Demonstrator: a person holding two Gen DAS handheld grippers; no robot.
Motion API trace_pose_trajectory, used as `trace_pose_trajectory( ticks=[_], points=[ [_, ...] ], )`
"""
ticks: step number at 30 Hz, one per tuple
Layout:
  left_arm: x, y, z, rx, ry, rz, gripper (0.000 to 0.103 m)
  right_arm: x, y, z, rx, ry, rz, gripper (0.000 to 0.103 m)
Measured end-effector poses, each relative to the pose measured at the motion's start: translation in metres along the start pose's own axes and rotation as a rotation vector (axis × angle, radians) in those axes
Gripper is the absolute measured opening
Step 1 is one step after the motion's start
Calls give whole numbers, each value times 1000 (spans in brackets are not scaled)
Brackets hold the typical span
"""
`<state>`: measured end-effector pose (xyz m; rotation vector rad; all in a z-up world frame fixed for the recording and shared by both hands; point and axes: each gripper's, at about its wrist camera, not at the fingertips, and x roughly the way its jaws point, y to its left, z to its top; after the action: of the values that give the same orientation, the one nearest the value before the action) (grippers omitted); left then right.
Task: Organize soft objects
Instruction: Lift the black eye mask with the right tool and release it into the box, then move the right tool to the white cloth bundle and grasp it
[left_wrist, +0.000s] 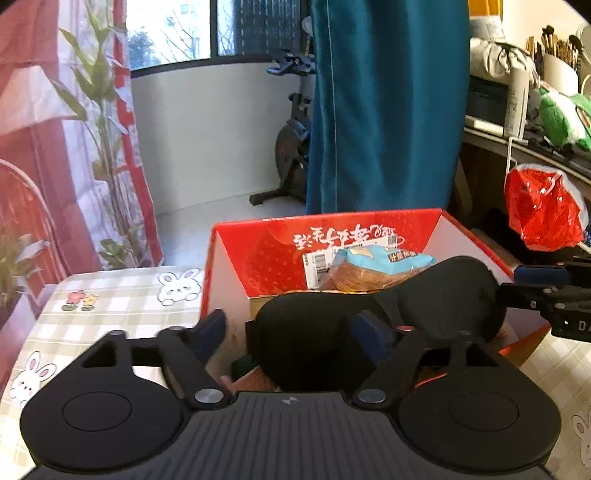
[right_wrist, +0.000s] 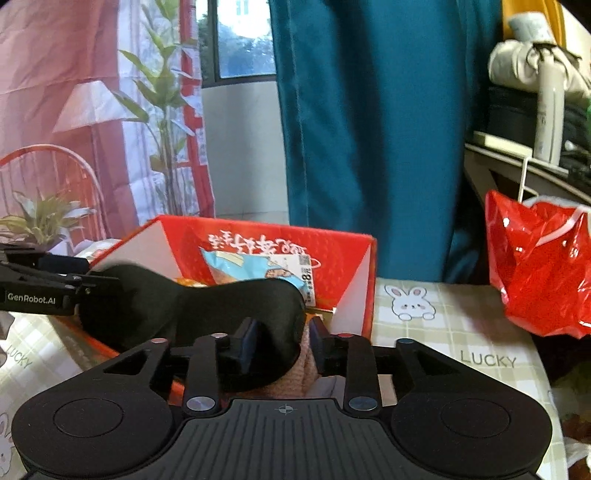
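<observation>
Two grippers sit at the red box on your checked worktop, with the black eye mask lying across the box's open top. Your left gripper has fingers spread wide, clear of the mask's end. Your right gripper has fingers partly open around the other end; contact cannot be confirmed.

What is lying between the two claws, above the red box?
A black sleep mask spans between the left claw and the right claw, over the red box. Both wrist views show it.
</observation>
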<state>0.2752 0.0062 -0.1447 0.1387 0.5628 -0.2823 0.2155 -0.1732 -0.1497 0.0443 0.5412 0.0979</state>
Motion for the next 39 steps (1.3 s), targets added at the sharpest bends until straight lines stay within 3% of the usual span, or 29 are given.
trace_pose_trajectory(
  ticks=[2,11,27,39],
  points=[
    [-10,0,-1,-6,-7,-1,93,-10,2,1,-2,-18,8,42],
    [-49,-13,-32,2,24,-27,103,-51,20,-16,16,-61,50,66],
    [-49,-20,-111,-28,183,-13,103,-62,37,-113,71,134,88,67],
    [-48,-27,-135,-40,188,-51,103,-63,27,-140,135,191,101,67]
  ],
)
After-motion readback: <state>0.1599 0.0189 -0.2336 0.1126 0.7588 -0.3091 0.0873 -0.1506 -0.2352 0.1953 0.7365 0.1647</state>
